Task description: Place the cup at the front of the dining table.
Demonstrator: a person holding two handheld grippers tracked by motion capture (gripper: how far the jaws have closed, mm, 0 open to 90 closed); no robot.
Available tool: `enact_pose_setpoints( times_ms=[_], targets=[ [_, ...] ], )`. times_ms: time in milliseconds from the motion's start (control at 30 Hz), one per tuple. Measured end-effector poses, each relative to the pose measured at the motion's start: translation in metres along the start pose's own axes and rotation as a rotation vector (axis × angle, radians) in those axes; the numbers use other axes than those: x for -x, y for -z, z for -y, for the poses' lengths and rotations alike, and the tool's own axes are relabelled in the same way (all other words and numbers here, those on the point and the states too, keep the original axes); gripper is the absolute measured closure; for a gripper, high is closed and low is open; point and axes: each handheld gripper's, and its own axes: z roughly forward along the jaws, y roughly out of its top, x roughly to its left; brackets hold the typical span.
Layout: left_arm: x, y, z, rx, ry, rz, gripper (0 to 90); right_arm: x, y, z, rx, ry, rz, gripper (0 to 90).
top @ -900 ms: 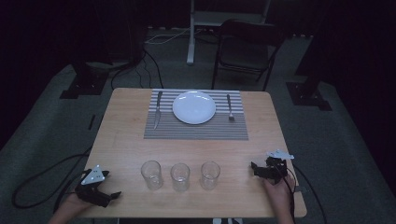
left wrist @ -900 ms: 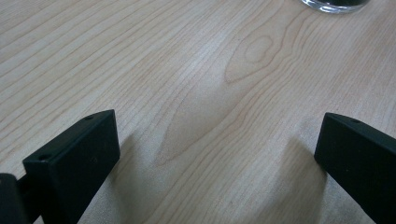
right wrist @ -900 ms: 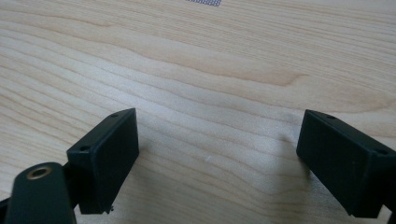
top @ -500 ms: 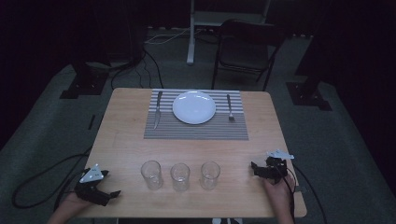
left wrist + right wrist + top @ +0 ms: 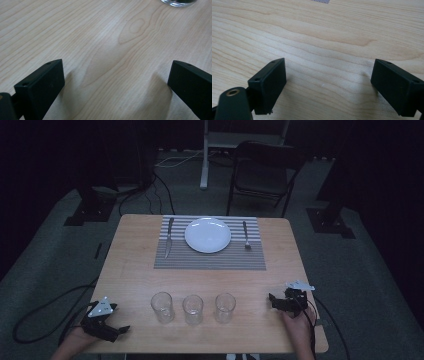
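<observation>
Three clear empty glasses stand in a row near the table's front: left glass [image 5: 162, 306], middle glass [image 5: 193, 309], right glass [image 5: 225, 307]. My left gripper [image 5: 116, 330] rests on the wood at the front left corner, jaws pointing right towards the glasses and well short of them. In the left gripper view, the left gripper [image 5: 115, 75] is open over bare wood, with a glass base [image 5: 178, 2] at the top edge. My right gripper [image 5: 274, 300] rests at the front right, pointing left. The right gripper [image 5: 328, 72] is open with nothing between its jaws.
Farther back lies a striped grey placemat [image 5: 210, 261] with a white plate [image 5: 208, 234], a knife [image 5: 168, 237] to its left and a fork [image 5: 245, 235] to its right. A black chair [image 5: 262, 170] stands beyond the table. Cables trail on the floor at the left.
</observation>
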Motion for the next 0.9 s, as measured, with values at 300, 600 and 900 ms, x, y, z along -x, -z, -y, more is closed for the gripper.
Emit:
enact_pose_setpoints(
  times_ms=[300,600,900],
  targets=[
    [0.004,0.007,-0.010,0.028,0.001,0.025,3.9,0.000,0.000,0.000,0.000,-0.001,0.001,12.7],
    [0.008,0.010,-0.019,0.033,-0.011,0.051,4.0,0.000,0.000,0.000,0.000,-0.001,0.001,12.7],
    [0.017,0.020,-0.037,0.081,-0.047,0.064,4.0,0.000,0.000,0.000,0.000,-0.001,0.001,12.7]
  ],
)
